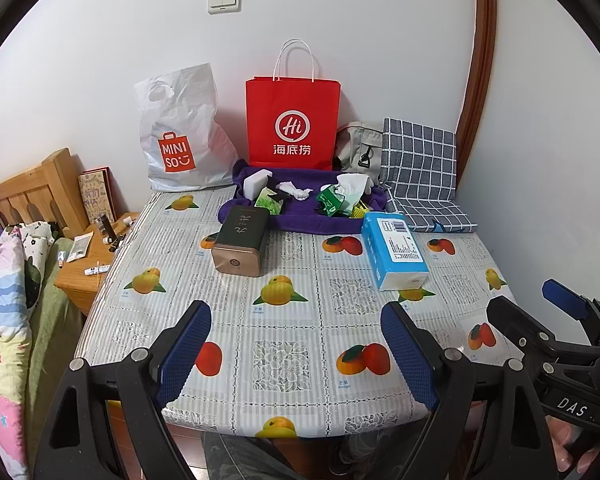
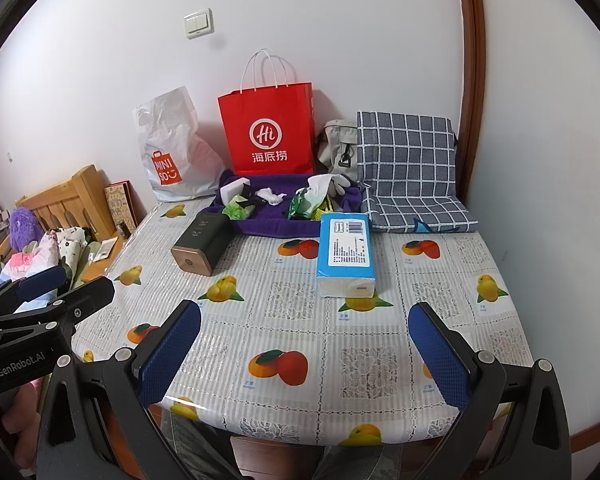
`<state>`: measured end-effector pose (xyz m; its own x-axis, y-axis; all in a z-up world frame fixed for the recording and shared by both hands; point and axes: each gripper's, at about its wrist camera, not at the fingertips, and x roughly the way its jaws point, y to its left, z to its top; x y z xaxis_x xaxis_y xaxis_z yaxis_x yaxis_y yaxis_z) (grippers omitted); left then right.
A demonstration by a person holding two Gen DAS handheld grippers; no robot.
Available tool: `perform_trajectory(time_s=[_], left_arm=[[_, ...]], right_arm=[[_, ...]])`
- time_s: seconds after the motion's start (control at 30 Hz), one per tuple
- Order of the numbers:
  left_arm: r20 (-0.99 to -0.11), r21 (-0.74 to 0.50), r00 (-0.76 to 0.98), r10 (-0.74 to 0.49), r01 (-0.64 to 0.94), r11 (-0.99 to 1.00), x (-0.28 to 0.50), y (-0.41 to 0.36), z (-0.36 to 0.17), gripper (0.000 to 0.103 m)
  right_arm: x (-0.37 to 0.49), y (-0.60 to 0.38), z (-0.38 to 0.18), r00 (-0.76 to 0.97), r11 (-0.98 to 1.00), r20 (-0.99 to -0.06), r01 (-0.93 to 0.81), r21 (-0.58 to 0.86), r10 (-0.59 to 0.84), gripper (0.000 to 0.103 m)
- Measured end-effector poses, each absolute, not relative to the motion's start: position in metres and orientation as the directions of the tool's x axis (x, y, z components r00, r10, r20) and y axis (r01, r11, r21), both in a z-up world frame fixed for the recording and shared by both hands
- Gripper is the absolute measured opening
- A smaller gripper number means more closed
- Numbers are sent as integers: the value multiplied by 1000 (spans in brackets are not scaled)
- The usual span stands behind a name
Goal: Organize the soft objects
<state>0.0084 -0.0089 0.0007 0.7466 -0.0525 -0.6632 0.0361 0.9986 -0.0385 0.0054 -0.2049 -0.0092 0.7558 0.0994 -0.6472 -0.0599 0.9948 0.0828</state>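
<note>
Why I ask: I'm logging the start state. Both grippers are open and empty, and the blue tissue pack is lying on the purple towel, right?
Not quite. The blue tissue pack lies on the fruit-print tablecloth, in front of the purple towel, as the right wrist view shows. The rest holds: the left gripper and right gripper are open and empty.

The red paper bag (image 1: 293, 124) hid most of the grey pouch (image 1: 360, 146) behind it, and its foot was covered by the purple towel (image 1: 296, 218). Small items heaped on that towel overlapped too much to name. Print on the blue tissue pack (image 2: 346, 250) was too small to read. The bedding (image 1: 4, 300) ran off the left edge.
</note>
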Motion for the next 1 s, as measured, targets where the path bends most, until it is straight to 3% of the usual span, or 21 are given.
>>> perform_trajectory(time_s=[1.0], left_arm=[[-646, -28, 762, -49, 40, 999, 12, -6, 12, 86]], right_arm=[[10, -207, -8, 760, 994, -641, -63, 86, 103, 102]])
